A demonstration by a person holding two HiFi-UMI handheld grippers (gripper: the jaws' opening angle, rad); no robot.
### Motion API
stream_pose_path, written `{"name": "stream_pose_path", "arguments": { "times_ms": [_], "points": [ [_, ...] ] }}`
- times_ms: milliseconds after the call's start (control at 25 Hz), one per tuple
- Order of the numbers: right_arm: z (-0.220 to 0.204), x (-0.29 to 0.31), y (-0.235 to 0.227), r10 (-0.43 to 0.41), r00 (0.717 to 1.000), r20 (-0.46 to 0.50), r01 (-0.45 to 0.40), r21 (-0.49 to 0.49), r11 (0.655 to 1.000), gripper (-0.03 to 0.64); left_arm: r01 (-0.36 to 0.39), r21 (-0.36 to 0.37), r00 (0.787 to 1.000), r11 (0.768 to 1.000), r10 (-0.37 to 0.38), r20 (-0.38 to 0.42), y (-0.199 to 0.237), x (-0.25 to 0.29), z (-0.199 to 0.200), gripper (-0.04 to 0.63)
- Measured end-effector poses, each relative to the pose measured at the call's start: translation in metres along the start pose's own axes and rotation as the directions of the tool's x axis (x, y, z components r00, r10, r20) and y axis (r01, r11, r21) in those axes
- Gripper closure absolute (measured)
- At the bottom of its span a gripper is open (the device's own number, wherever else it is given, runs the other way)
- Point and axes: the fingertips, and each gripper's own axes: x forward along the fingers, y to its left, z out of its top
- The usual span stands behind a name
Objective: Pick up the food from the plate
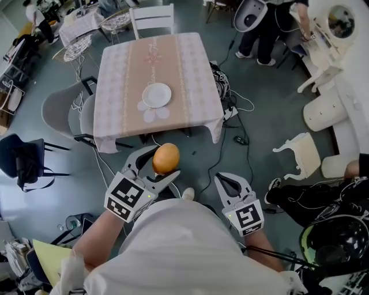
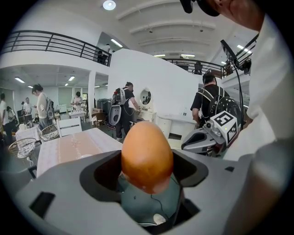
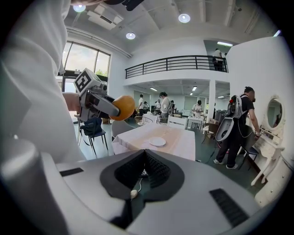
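Note:
My left gripper [image 1: 160, 163] is shut on an orange, egg-shaped piece of food [image 1: 166, 156] and holds it in the air, in front of the person's body and short of the table. In the left gripper view the food [image 2: 147, 155] stands upright between the jaws. The white plate [image 1: 157, 95] on the pink-clothed table [image 1: 190, 63] holds nothing. My right gripper [image 1: 226, 180] hangs lower right, shut and holding nothing. In the right gripper view its dark pads [image 3: 156, 170] meet, with the plate [image 3: 157, 142] beyond them and the held food [image 3: 121, 107] to the left.
A white chair [image 1: 153, 17] stands at the table's far side, and grey chairs [image 1: 63, 109] at its left. Cables [image 1: 233, 109] trail on the floor by the right table corner. People [image 1: 265, 29] and white furniture parts [image 1: 300, 152] fill the right side.

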Motion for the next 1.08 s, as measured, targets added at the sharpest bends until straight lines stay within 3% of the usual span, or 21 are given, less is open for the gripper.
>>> {"name": "stream_pose_path", "arguments": {
  "times_ms": [1080],
  "points": [
    [0.002,0.027,-0.014,0.037,0.999,-0.039,-0.038,-0.018,0.999,0.604,0.007,-0.021,0.999,1.0,-0.008,-0.04,0.028,0.023,-0.001,0.245]
  ]
}}
